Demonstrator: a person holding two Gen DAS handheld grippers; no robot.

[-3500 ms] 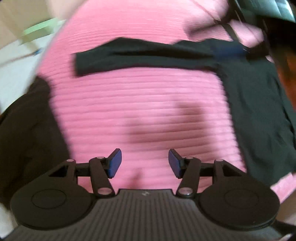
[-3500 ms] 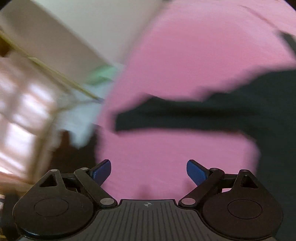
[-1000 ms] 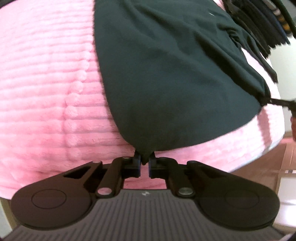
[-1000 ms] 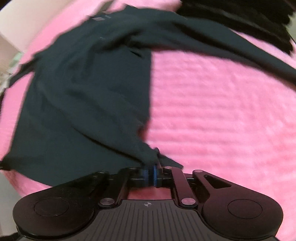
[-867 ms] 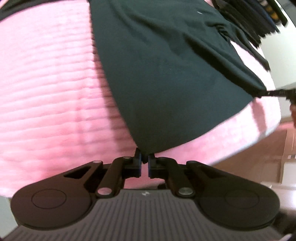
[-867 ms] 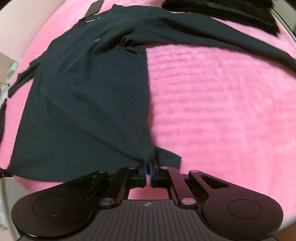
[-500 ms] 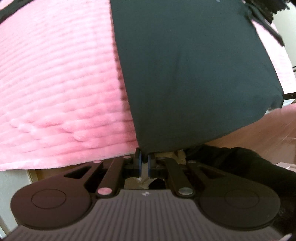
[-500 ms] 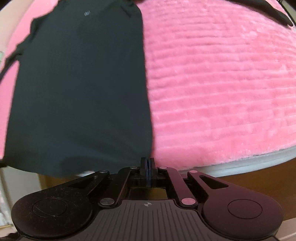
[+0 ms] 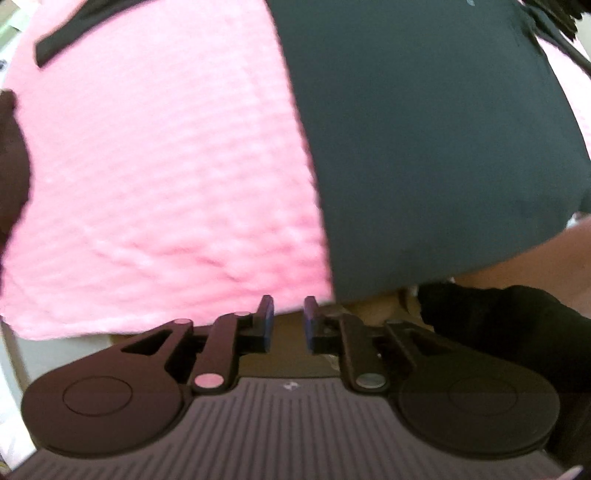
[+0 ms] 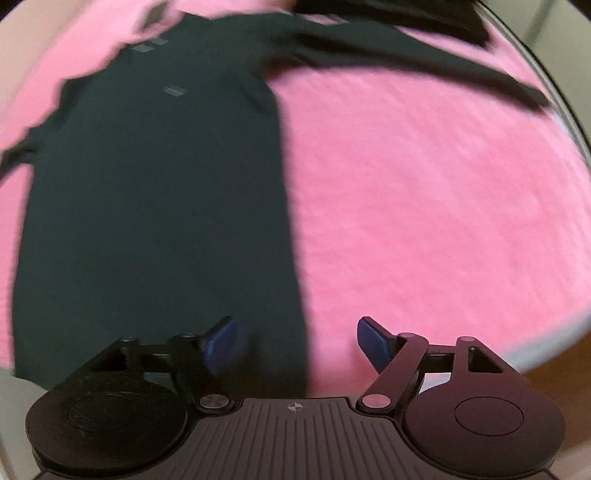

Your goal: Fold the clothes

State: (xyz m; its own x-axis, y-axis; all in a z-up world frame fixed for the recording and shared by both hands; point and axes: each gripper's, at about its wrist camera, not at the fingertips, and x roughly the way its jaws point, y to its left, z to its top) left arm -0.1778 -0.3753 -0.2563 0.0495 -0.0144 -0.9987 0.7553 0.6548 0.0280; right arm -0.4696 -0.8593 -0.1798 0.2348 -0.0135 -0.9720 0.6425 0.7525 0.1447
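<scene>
A dark long-sleeved shirt (image 10: 155, 192) lies flat on a pink ribbed blanket (image 10: 424, 206), its hem at the near edge and one sleeve (image 10: 424, 59) stretched to the right. My right gripper (image 10: 293, 341) stands open just above the hem's right corner. In the left wrist view the same shirt (image 9: 424, 147) fills the right side, its hem hanging slightly past the blanket (image 9: 166, 177) edge. My left gripper (image 9: 288, 317) is open a little, with nothing between its blue pads, just off the hem's left corner.
A second dark garment (image 10: 399, 11) lies at the far edge of the blanket. The shirt's other sleeve (image 9: 74, 33) lies at the far left. A person's dark clothing (image 9: 517, 332) is close at the lower right, with wooden floor below the bed edge.
Both grippers held the hem corners and pulled the shirt toward the near edge. Now both have let go and stand open; the shirt lies flat.
</scene>
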